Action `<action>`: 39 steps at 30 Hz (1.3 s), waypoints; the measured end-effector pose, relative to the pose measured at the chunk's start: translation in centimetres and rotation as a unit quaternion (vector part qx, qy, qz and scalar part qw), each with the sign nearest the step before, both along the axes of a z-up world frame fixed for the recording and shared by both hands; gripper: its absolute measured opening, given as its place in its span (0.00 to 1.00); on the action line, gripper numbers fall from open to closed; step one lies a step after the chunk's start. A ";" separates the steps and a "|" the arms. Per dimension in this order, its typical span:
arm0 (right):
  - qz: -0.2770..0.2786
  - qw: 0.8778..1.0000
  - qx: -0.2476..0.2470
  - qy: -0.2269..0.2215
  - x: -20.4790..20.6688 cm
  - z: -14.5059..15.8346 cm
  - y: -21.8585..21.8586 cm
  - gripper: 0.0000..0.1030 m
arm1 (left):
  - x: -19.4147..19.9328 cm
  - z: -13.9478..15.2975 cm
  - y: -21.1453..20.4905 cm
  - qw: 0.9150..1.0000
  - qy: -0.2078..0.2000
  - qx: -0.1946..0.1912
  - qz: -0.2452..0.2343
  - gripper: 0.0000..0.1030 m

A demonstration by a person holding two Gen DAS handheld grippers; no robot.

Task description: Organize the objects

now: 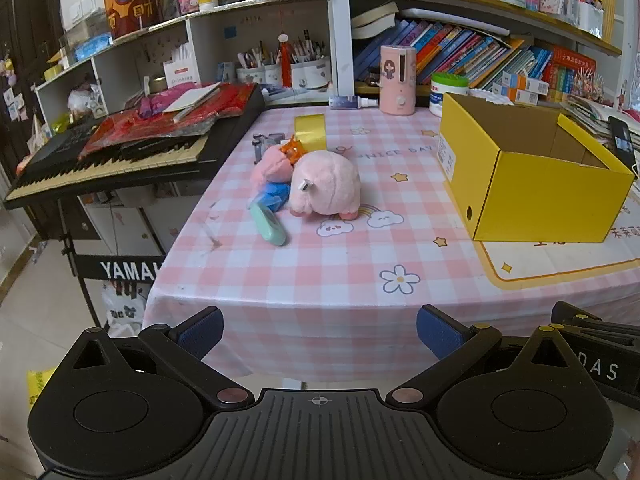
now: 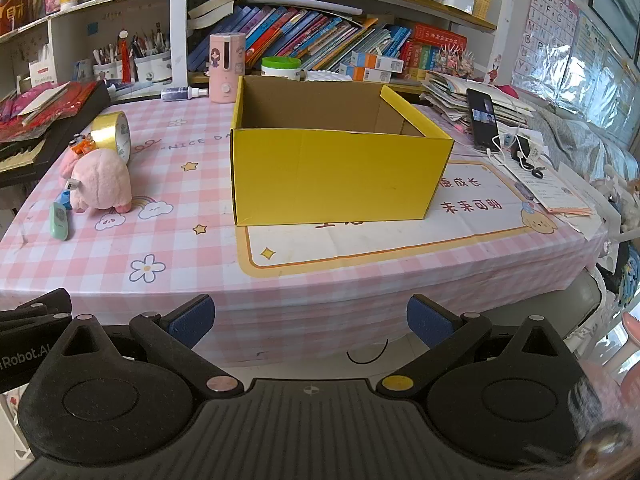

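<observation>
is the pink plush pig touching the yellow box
Apart. The right wrist view shows a wide strip of bare checked tablecloth between the pig and the box.

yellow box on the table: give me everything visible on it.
The yellow box is a lidless rectangular carton, apparently cardboard, glossy yellow outside and plain brown inside. It stands upright and open-topped, and what shows of its inside looks empty. One end wall carries a white label and a small round hole. It rests partly on a white printed mat on the pink checked tablecloth. Neither gripper touches it.
</observation>
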State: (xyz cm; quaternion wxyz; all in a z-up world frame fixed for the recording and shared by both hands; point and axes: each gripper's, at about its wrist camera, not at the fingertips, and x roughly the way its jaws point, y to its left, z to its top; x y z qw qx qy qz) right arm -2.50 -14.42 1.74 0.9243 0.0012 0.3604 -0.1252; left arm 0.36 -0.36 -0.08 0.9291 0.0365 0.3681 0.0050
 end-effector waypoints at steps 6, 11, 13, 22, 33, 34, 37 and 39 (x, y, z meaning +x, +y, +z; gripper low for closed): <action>0.000 1.000 0.000 0.000 0.0 0.0 0.0 1.00 | 0.0 0.0 0.0 1.000 0.000 -0.001 0.000 1.00; 0.000 1.000 0.000 0.000 0.1 0.0 0.0 1.00 | 0.0 0.0 0.1 1.000 -0.001 -0.002 -0.004 1.00; 0.000 1.000 0.002 0.000 0.0 0.0 0.0 1.00 | -0.1 0.1 0.1 1.000 -0.003 -0.001 -0.004 1.00; 0.003 1.000 0.001 0.000 0.1 0.0 0.2 1.00 | -0.2 0.0 0.5 1.000 -0.002 -0.003 -0.002 1.00; 0.005 1.000 0.003 0.000 0.0 0.1 0.4 1.00 | -0.2 0.0 0.7 1.000 0.000 -0.007 0.001 1.00; 0.005 1.000 0.003 0.000 0.0 0.1 0.4 1.00 | -0.2 0.0 0.7 1.000 0.000 -0.007 0.002 1.00; 0.005 1.000 0.004 0.000 0.0 0.1 0.4 1.00 | -0.2 -0.1 0.7 1.000 0.000 -0.008 0.002 1.00; 0.005 1.000 0.004 0.000 0.0 0.1 0.4 1.00 | -0.2 -0.1 0.7 1.000 0.000 -0.009 0.002 1.00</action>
